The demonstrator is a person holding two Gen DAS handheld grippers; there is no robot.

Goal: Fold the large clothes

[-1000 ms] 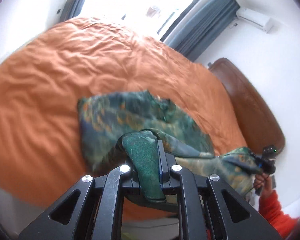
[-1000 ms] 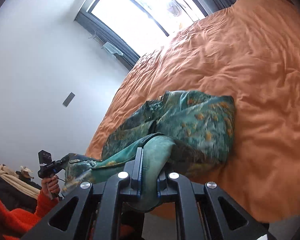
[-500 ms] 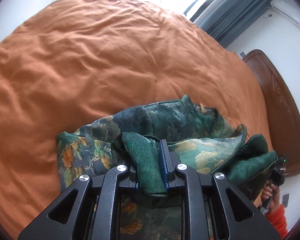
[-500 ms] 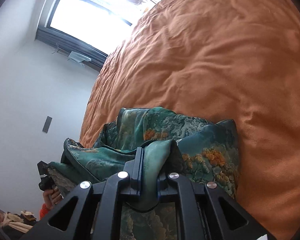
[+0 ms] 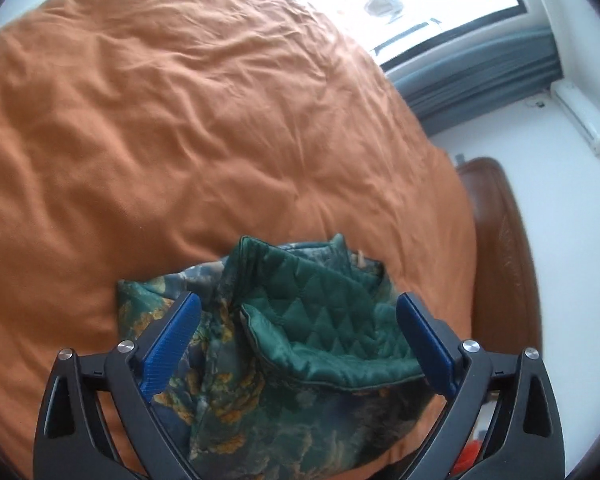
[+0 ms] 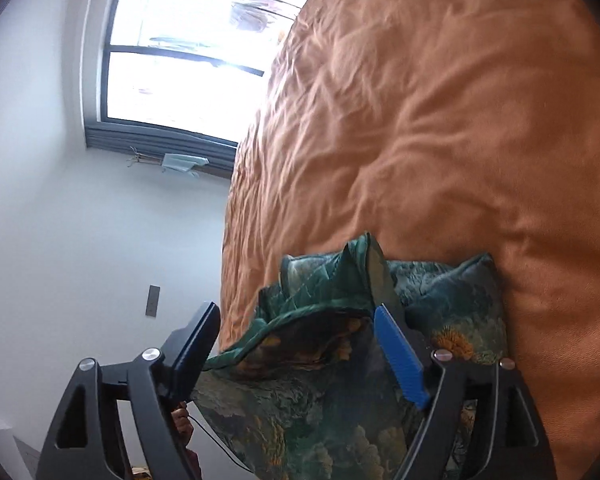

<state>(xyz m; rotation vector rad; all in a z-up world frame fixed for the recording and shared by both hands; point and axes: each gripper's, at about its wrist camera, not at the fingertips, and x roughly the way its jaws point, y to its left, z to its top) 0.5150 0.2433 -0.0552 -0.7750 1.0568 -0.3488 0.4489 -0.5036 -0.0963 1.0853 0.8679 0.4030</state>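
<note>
A green quilted garment with a teal and gold print lies in a folded heap on the orange bedspread, near the bed's near edge. My left gripper is open, its blue pads on either side of the garment's top flap, holding nothing. The garment shows in the right wrist view too. My right gripper is open just above it; the dark green lining edge lies between the spread fingers, not pinched.
The orange bedspread covers a wide bed. A brown headboard stands at the right. A window with grey curtains is at the far end. A white wall lies left of the right gripper.
Both grippers were shut on the garment's edge and carried it forward over the rest. Now both have opened and let the garment drop onto the heap.
</note>
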